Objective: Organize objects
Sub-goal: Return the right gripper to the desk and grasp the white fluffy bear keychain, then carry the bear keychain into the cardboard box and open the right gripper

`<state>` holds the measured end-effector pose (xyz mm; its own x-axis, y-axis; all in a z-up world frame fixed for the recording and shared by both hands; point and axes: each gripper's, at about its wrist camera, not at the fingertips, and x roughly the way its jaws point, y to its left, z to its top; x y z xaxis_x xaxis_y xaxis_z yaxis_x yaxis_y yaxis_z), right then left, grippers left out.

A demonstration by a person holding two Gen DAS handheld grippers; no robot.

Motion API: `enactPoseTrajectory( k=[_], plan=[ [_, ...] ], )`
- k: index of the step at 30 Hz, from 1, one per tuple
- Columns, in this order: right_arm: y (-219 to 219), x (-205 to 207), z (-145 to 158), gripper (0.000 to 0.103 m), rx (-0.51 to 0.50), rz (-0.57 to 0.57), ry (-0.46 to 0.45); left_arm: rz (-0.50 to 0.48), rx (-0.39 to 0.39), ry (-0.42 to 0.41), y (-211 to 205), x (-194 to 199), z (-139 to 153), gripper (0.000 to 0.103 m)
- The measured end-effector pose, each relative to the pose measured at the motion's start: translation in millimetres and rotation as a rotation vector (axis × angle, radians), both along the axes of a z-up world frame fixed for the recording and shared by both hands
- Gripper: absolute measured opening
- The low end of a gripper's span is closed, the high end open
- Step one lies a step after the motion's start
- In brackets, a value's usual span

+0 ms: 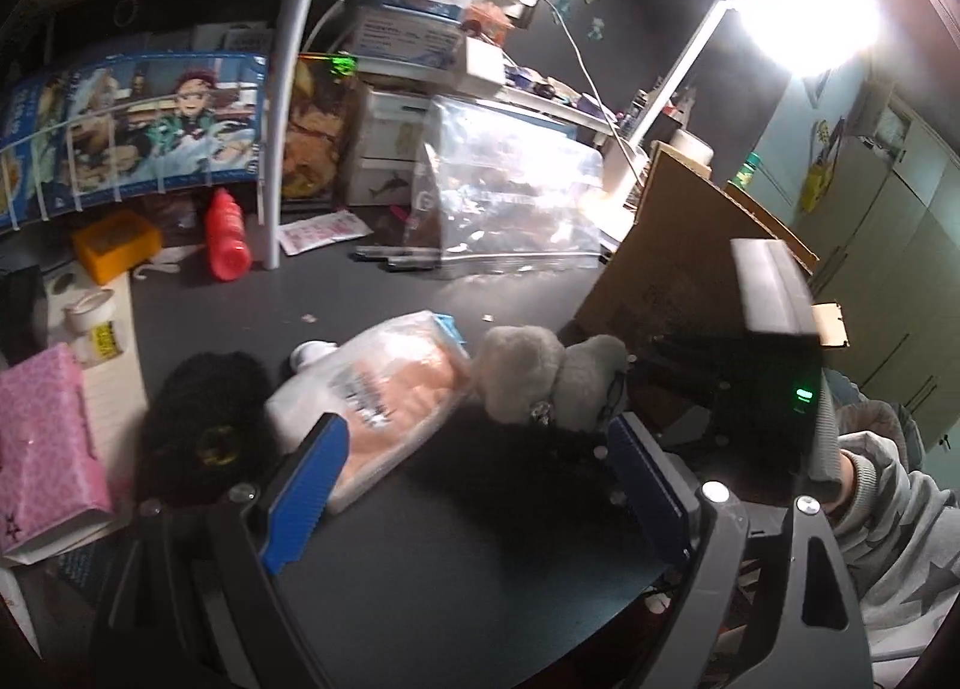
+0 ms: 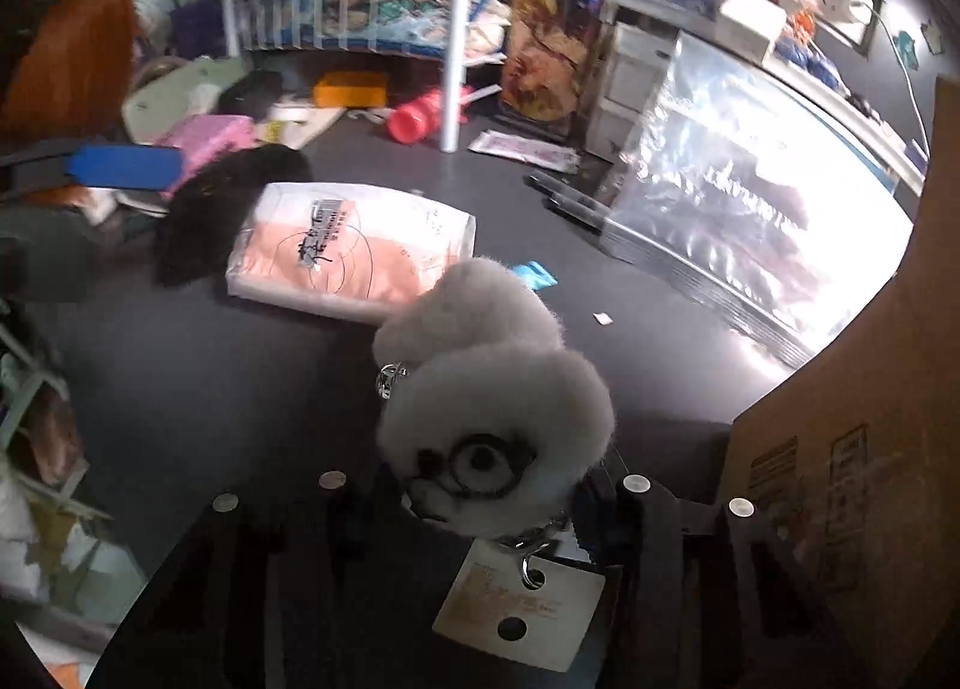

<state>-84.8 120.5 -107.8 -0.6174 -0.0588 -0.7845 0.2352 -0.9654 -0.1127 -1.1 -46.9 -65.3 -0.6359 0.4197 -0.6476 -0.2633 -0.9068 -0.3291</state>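
Note:
My right gripper (image 2: 486, 515) is shut on a grey fluffy plush keychain (image 2: 492, 377) with a round-glasses face and a card tag (image 2: 519, 608), and holds it over the dark desk beside a cardboard box (image 2: 852, 437). The plush also shows in the left wrist view (image 1: 540, 377), right of a clear-wrapped peach packet (image 1: 384, 395). My left gripper (image 1: 474, 503) is open and empty, its blue pads just short of the packet. A black furry item (image 1: 204, 419) lies left of the packet. In the right wrist view the packet (image 2: 351, 248) lies beyond the plush.
A stack of clear zip bags (image 1: 510, 191) stands at the back near two black pens (image 1: 396, 257). A red bottle (image 1: 227, 236), an orange box (image 1: 117, 244), a pink tissue box (image 1: 45, 437) and a white shelf post (image 1: 282, 107) crowd the left. A bright lamp (image 1: 804, 17) glares at the upper right.

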Motion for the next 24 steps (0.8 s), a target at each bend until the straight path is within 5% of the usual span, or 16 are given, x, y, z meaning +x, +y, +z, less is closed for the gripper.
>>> enactPoseTrajectory(
  k=[8, 15, 19, 24],
  plan=[
    [-17.3, 25.0, 37.1, 0.043, -0.034, 0.082, 0.072, -0.101, 0.053, 0.01, 21.7, -9.5, 8.0, 0.086],
    [-18.8, 26.9, 54.2, 0.043, 0.009, 0.042, 0.103, -0.124, 0.08, 0.025, 27.8, -16.5, 16.6, 0.086],
    [-16.3, 28.1, 60.4, 0.043, -0.067, 0.086, 0.099, -0.166, 0.118, 0.033, 29.4, -17.8, 24.0, 0.086],
    [-26.7, 31.5, 78.6, 0.043, -0.065, 0.129, 0.134, -0.163, 0.094, 0.067, 31.3, -14.7, 40.3, 0.086]
  ],
)
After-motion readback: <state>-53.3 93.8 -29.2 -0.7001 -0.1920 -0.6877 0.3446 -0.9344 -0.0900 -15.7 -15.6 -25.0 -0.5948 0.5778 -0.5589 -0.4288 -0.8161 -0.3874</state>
